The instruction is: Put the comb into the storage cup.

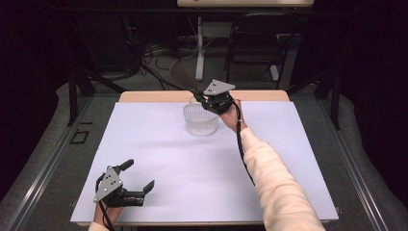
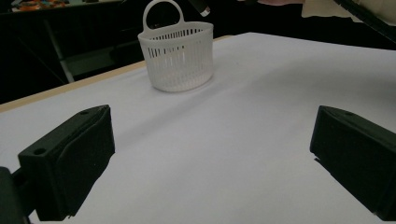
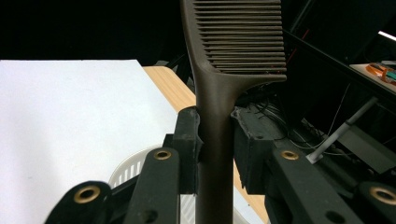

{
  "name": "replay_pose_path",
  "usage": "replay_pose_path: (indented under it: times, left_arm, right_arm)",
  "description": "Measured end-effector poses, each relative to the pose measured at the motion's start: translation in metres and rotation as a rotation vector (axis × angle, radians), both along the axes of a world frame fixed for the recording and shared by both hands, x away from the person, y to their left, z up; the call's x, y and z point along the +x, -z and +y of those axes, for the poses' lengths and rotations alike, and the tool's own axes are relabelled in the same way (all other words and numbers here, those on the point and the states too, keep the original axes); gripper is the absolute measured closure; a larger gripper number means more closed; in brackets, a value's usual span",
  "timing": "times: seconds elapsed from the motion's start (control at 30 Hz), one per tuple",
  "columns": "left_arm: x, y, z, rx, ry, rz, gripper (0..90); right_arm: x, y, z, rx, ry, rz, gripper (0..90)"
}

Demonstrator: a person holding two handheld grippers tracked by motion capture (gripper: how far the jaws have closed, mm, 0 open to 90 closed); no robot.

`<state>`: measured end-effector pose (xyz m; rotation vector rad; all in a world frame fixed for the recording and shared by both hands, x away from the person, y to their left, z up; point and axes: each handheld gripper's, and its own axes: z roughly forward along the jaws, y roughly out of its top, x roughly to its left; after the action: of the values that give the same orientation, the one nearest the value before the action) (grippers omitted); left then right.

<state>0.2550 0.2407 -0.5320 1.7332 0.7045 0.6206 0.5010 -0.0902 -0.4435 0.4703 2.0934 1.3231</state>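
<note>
A: High view?
B: The right gripper [image 1: 208,99] hangs at the white slatted plastic basket's [image 1: 200,120] twelve o'clock rim; the left gripper [image 1: 139,180] rests spread at seven o'clock on the white table [image 1: 192,163].

A: Left gripper view?
B: Jaws wide, basket [image 2: 177,58] at twelve.

A: Right gripper view?
B: Jaws pinch a dark brown plastic comb [image 3: 222,74] by its handle, teeth up, basket [image 3: 128,172] below.

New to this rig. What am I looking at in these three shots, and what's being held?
No robot: a person holds a two-jaw gripper in each hand. The high view looks down on a white-covered table. The other two pictures come from cameras riding on each gripper, looking along its black jaws. A white slotted plastic basket with a loop handle stands on the table. The right gripper, above the basket, clamps a dark brown plastic comb by its handle. The left gripper rests open, holding nothing.
</note>
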Motion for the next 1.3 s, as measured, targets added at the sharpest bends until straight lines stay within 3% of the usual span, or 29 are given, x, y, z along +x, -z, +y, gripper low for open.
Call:
replay_pose_path:
  times: [1.3]
  left_arm:
    - [0.0,0.0,0.0,-0.001,-0.001,-0.001,0.0]
  right_arm:
    - [0.004,0.023,0.004,-0.012,-0.009,0.042,72.6]
